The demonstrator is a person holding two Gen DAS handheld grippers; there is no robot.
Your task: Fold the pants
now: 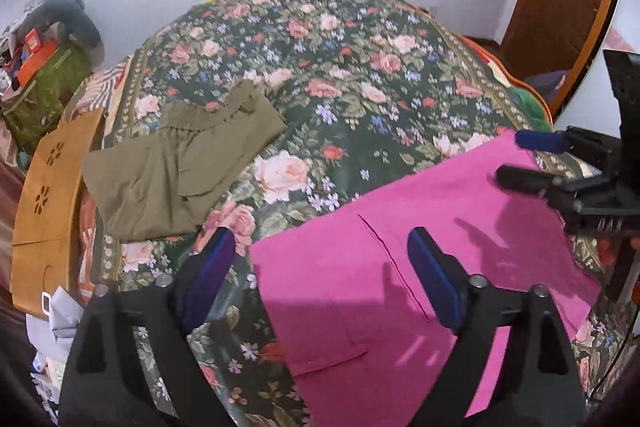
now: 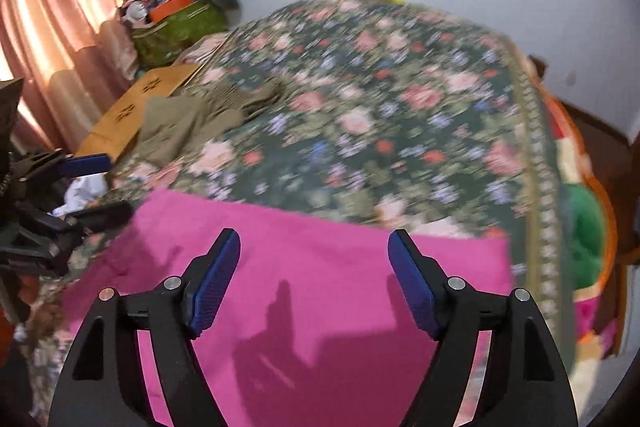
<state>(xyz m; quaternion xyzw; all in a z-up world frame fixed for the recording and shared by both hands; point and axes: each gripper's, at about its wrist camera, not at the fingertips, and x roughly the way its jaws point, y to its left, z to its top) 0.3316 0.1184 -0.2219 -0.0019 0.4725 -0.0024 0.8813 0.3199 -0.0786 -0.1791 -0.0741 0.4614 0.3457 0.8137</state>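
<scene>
The left black two-finger gripper with blue ribbed pads point(image 1: 322, 275) hovers with its jaws spread wide, nothing between them. The right black two-finger gripper with blue pads point(image 2: 314, 277) hovers just beside it, jaws likewise wide apart and empty.

From my feed: pink pants point(image 1: 400, 267) are matt smooth cloth, bedspread point(image 1: 320, 67) flowery woven fabric, my gripper pads point(image 2: 214, 283) ribbed blue rubbery stuff.

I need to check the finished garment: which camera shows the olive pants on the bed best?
The left wrist view: the olive pants lie sharp and whole on the floral bedspread, folds visible. In the right wrist view the olive pants are smaller and smeared by motion blur.
</scene>
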